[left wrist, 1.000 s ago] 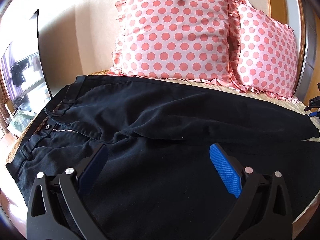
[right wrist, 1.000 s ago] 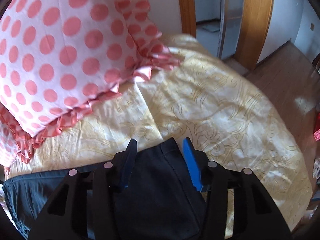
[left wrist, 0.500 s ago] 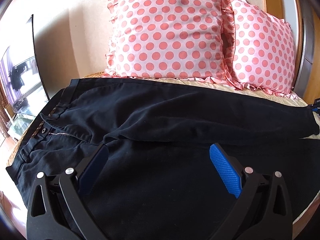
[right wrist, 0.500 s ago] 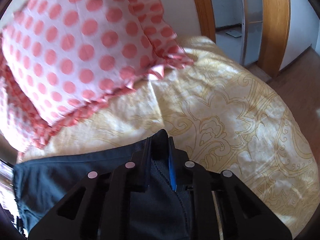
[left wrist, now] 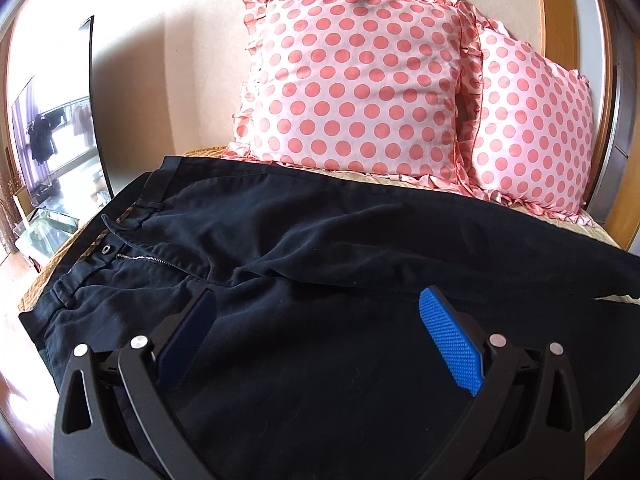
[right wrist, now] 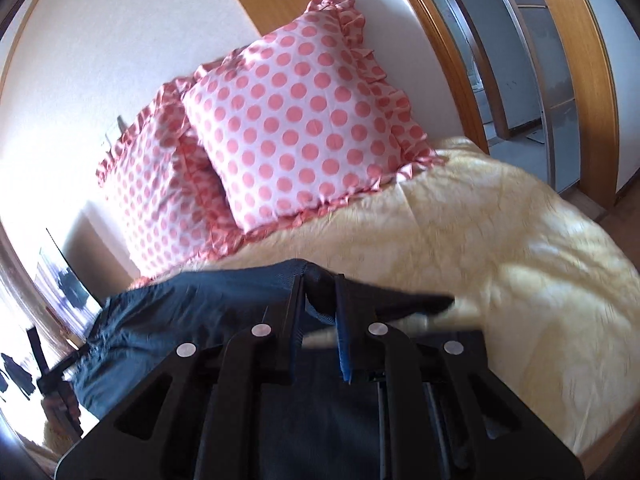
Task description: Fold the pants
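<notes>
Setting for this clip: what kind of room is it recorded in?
Most likely a home bedroom. Black pants lie spread on a bed with a yellow patterned bedspread, two pink polka-dot pillows lean against the wall, and a wood-framed doorway opens beyond.

Home bedroom — bed (right wrist: 500,240), polka-dot pillows (left wrist: 360,80), doorway (right wrist: 520,60).

Black pants (left wrist: 320,248), pink pillows (left wrist: 356,80) with coral polka dots, pale yellow patterned bedspread (right wrist: 500,248), blue gripper pads (left wrist: 452,344)
</notes>
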Motion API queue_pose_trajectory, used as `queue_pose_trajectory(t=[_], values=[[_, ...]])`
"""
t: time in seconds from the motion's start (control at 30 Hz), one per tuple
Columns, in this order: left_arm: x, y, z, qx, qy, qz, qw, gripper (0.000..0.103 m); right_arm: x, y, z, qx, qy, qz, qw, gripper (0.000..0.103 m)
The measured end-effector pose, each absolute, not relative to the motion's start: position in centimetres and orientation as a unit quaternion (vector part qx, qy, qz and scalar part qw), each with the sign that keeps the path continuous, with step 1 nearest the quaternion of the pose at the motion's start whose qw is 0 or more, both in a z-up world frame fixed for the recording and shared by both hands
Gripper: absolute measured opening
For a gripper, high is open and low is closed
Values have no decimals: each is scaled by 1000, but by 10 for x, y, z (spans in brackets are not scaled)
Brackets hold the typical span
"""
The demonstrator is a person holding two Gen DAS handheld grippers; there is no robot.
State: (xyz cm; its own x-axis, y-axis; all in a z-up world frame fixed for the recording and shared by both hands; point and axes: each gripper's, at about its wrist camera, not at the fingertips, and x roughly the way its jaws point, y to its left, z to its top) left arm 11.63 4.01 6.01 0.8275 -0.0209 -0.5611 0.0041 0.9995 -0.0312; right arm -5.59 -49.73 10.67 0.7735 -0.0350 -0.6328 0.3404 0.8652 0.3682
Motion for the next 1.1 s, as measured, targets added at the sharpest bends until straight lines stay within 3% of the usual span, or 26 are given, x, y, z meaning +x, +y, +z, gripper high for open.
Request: queue_pose_trajectory(t=[0.33,0.43,0.5,0.53,0.57,0.67,0.7,0.77,0.8,0.9,1.1], values=[[95,41,60,-6,287,-13,958,101,-70,-421,71,32,461,-185,867,16],[90,43,58,1,288,-9,958,101,-70,-415,65,21,492,-191,849,18],[88,44,58,4,288,-8,957,101,-76,-415,73,30,495,-207,844,37],[87,45,57,7,288,-6,958,101,-79,-413,78,36,492,-212,844,63],[87,46,57,8,287,-5,958,101,-83,-410,86,43,484,-215,847,75],[87,48,56,5,287,-6,958,101,-92,-405,108,124,451,-198,862,74],[88,47,56,2,288,-10,958,101,-94,-409,108,210,432,-170,861,72],[91,45,54,0,290,-14,957,101,-92,-415,93,334,415,-137,835,48],[92,43,54,0,290,-17,957,101,-88,-417,82,381,414,-132,816,44],[91,37,53,5,289,-25,957,101,-79,-422,49,477,406,-155,764,42],[88,43,53,26,277,-5,960,101,-66,-433,37,523,360,-224,739,42]])
